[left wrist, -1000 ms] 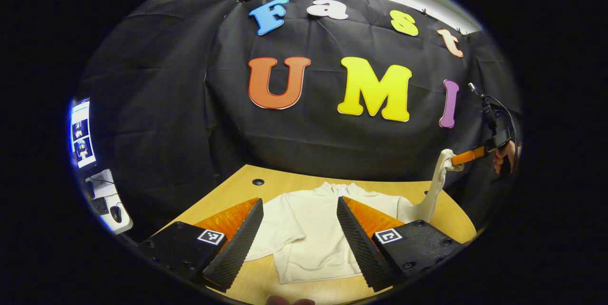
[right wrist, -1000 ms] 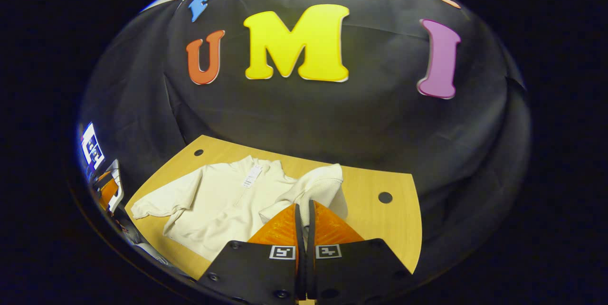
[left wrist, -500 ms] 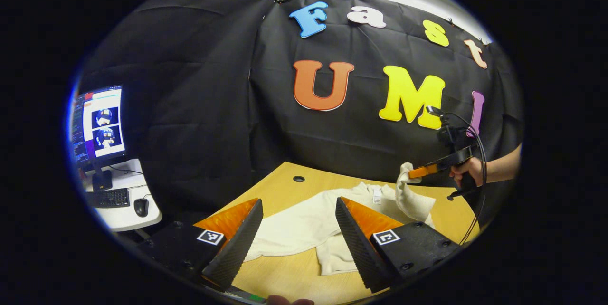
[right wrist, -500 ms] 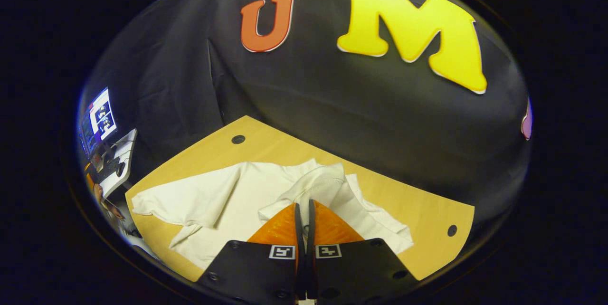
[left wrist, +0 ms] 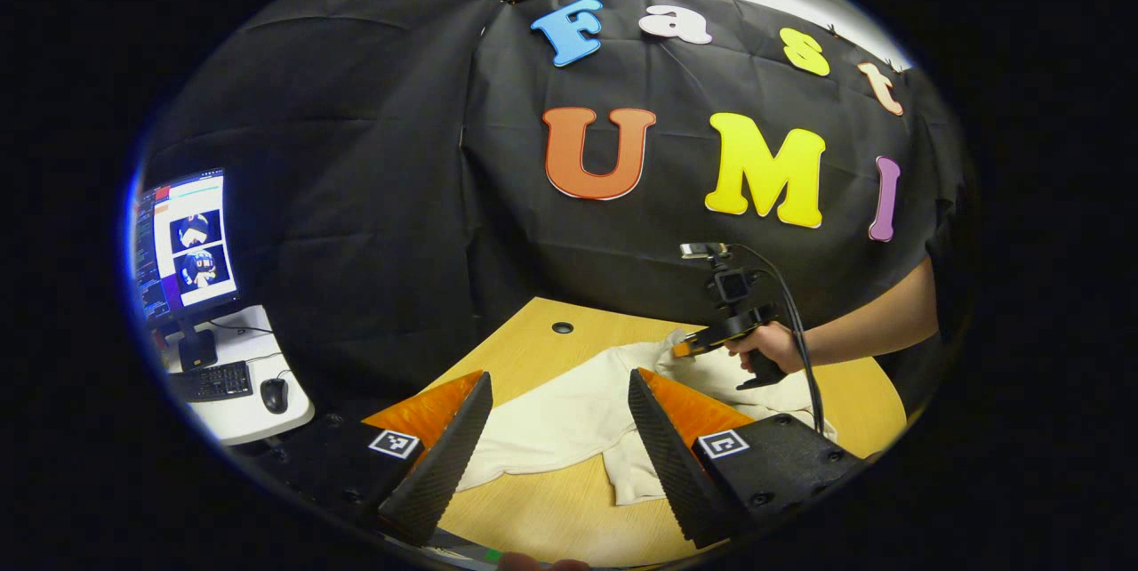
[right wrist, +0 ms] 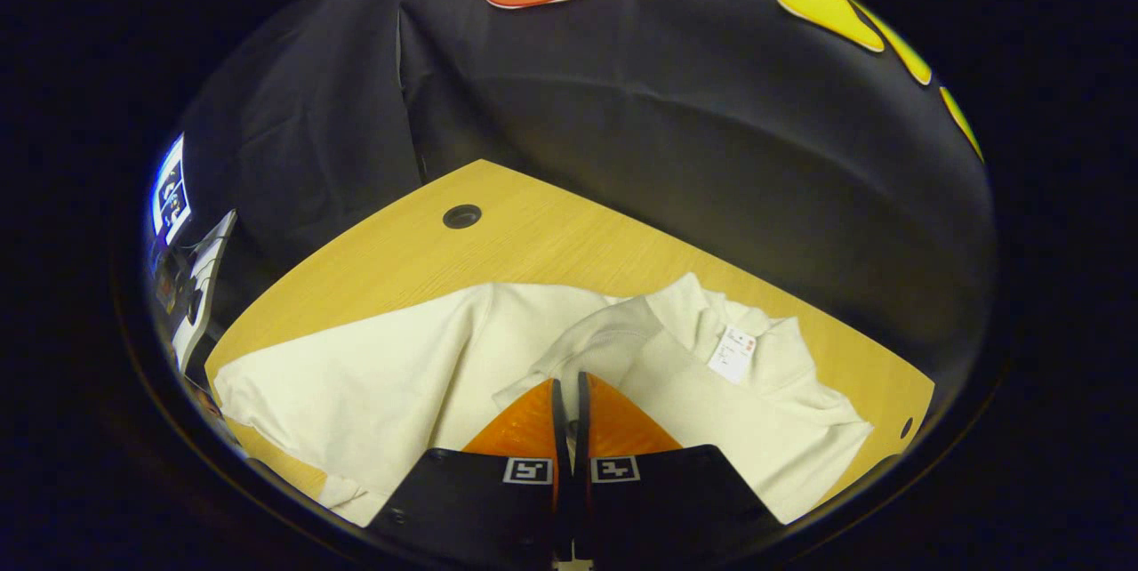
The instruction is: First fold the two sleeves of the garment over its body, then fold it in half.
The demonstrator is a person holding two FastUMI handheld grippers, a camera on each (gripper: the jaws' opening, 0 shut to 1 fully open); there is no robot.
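A cream garment [left wrist: 569, 415] lies spread on the wooden table [left wrist: 524, 349]. My left gripper [left wrist: 560, 402] hovers open above its near side with nothing between its fingers. Farther off in the left gripper view, a person's hand holds my right gripper [left wrist: 680, 349] low over the garment. In the right gripper view my right gripper [right wrist: 569, 384] is shut on the cuff of one sleeve [right wrist: 605, 340], which is drawn across the garment's [right wrist: 391, 375] body. A white tag [right wrist: 733, 353] shows at the collar. The other sleeve [left wrist: 520, 446] lies out flat to the left.
A monitor [left wrist: 182, 242], a keyboard [left wrist: 209, 380] and a mouse [left wrist: 274, 393] stand on a white side desk at the left. The table has a round cable hole [left wrist: 562, 327] near its far edge. The black cloth wall rises right behind the table.
My right gripper has carried the sleeve from high at the right down and leftward over the garment's body. My left gripper has turned a little to the left and stayed open.
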